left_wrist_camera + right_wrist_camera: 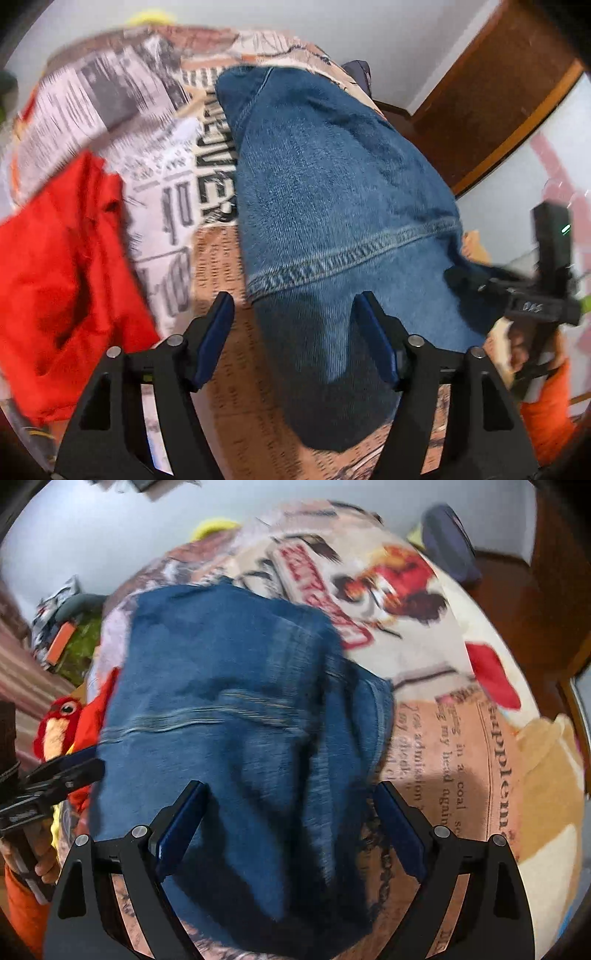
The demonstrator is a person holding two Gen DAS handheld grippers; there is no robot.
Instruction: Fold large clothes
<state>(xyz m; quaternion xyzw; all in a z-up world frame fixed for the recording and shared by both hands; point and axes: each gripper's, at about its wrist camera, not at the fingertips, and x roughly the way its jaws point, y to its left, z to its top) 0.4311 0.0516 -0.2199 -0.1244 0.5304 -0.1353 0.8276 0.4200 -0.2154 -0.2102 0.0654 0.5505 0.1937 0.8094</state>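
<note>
A pair of blue jeans (332, 192) lies folded on a bed covered by a newspaper-print blanket (159, 206). The jeans also show in the right wrist view (229, 701), blurred. My left gripper (293, 306) is open just above the near end of the jeans, with nothing between its blue pads. My right gripper (290, 797) is open over the near end of the jeans and holds nothing. The right gripper shows at the right of the left wrist view (458, 277), and the left gripper at the left of the right wrist view (92, 760).
A red garment (62, 273) lies on the blanket left of the jeans. A red parrot plush (62, 723) sits at the bed's left side. A dark cushion (448, 539) lies at the far right. A brown wooden door (491, 92) stands beyond the bed.
</note>
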